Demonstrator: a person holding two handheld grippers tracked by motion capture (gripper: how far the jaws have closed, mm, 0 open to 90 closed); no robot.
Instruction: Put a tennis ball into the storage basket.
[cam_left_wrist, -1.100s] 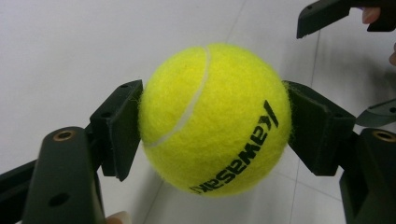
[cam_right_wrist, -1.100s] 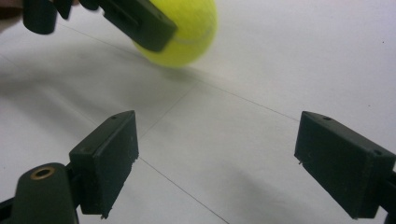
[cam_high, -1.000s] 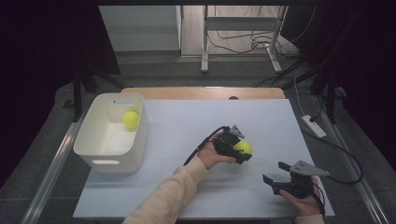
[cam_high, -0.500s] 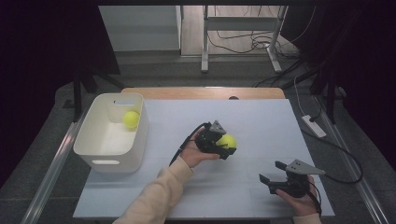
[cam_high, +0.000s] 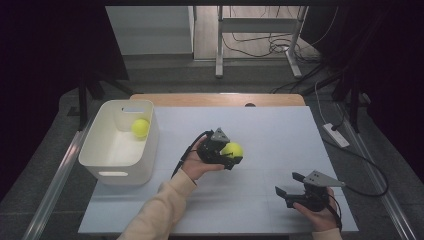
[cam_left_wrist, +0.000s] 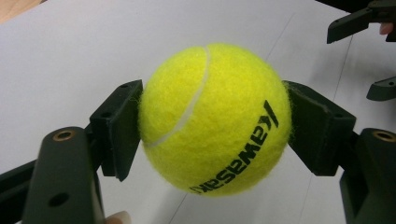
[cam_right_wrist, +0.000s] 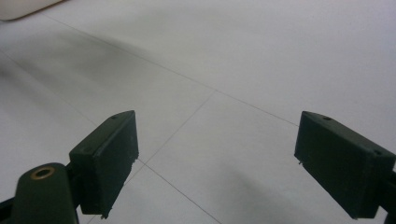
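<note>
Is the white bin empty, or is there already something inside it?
Not empty. The white bin holds one yellow tennis ball, lying near its far wall in the high view.

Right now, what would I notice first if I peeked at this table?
First, the bright yellow tennis ball squeezed in the left gripper, held above the middle of the white table. Next, a second tennis ball lying in the white bin at the left. The right gripper waits open, near the front right.

Both grippers are black. The left gripper (cam_high: 231, 156) has flat rectangular pads, brass-ringed holes, a black cable and a grey three-cornered plate. The right gripper (cam_high: 290, 184) matches it. The left arm wears a cream sleeve (cam_high: 157, 212).
</note>
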